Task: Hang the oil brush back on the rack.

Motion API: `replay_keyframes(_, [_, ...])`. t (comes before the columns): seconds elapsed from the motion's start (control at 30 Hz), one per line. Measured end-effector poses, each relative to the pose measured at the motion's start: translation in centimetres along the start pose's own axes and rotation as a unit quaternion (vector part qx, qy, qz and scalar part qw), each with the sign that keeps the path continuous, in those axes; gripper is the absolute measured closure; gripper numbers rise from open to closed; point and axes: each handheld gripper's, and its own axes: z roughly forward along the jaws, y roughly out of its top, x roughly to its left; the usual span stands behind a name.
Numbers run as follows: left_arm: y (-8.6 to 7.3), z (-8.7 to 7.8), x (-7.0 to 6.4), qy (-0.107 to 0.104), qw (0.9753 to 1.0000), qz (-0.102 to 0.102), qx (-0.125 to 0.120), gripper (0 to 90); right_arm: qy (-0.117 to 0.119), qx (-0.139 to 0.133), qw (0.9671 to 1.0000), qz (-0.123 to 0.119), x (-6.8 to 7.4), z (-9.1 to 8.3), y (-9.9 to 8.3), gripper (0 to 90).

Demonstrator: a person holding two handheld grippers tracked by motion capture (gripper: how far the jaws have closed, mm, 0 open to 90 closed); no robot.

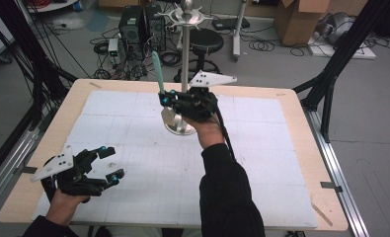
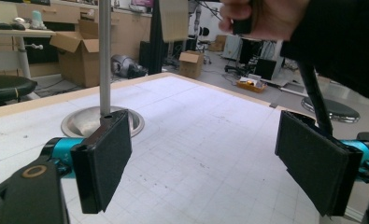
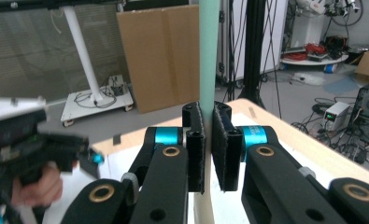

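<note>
Right gripper [image 1: 169, 98]: held raised above the far middle of the table [image 1: 301, 148], just beside the pole of the metal stand; its jaws were pressed shut on the mint-green handle of a utensil.
Utensil [image 1: 156, 69]: a slim mint-green handle rose from the jaws, leaning slightly toward the far-left; in the right gripper view the handle [image 3: 209, 56] ran straight up between the two black pads. What kind of utensil it was could not be told for sure; a pale rounded part below the jaws may have been its head.
Metal stand [image 1: 185, 74]: a round steel base sat on the white mat near the far edge of the table, a thin pole stood upright from it, and a ring of hooks with a ball knob topped it. In the left gripper view the pole and base [image 2: 102, 119] stood beyond the jaws.
Left gripper [image 1: 111, 163]: held low near the near-left corner of the table, well apart from the stand; its jaws stood wide apart with nothing between them, the gridded mat showing in the gap.
White mat [image 1: 148, 163]: a gridded sheet covered most of the wooden table top.
</note>
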Motion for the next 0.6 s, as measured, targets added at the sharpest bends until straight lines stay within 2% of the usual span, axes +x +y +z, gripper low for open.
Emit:
replay_keyframes(0.13, [0.0,-0.1,0.2,0.002,1.0000,-0.001,-0.002,18.9,-0.013,-0.007,0.9999,0.006,-0.7,0.2,1.2,84.6])
replay_keyframes(0.27, [-0.1,-0.2,0.4,0.008,1.0000,-0.004,-0.004,18.9,-0.029,-0.015,0.9991,0.027,-2.0,0.2,2.1,84.6])
replay_keyframes(0.37, [-0.1,-0.3,0.5,0.008,0.9999,-0.006,-0.005,18.9,-0.033,-0.022,0.9984,0.041,-2.8,0.2,2.4,84.6])
replay_keyframes(0.6, [-0.2,-0.2,0.5,0.008,1.0000,-0.004,0.000,18.8,-0.037,-0.021,0.9979,0.048,-3.6,0.6,3.1,84.6])
